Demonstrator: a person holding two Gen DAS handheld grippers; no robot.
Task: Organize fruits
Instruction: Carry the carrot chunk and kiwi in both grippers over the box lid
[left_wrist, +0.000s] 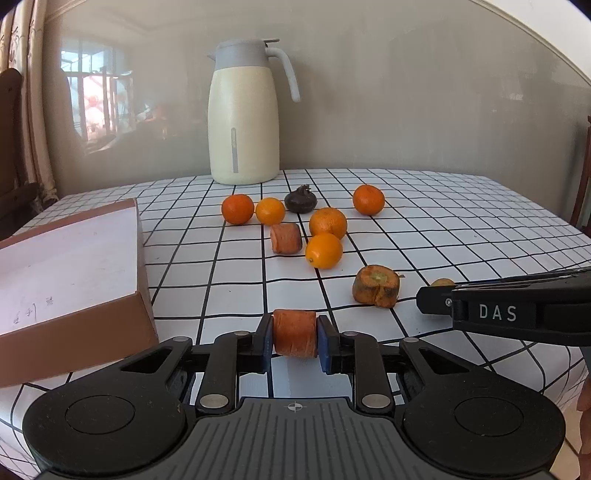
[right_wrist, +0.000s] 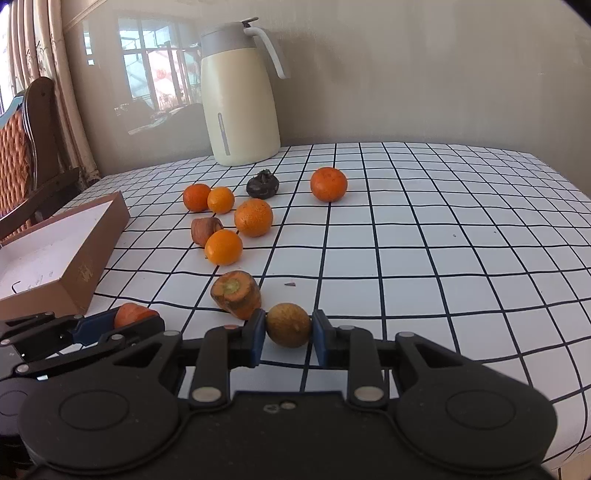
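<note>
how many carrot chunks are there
3: one carrot chunk clamped in the left gripper, one stem-end chunk on the tablecloth nearby, one chunk among the oranges. None seem hidden.

We see a jug at the back of the table, the fruits clustered before it, and a box at the left. A carrot stub lies nearest, seemingly touching nothing.

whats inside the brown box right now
The brown box shows only a bare white floor with faint marks; no fruit visible. Its near end is cut off in both views.
</note>
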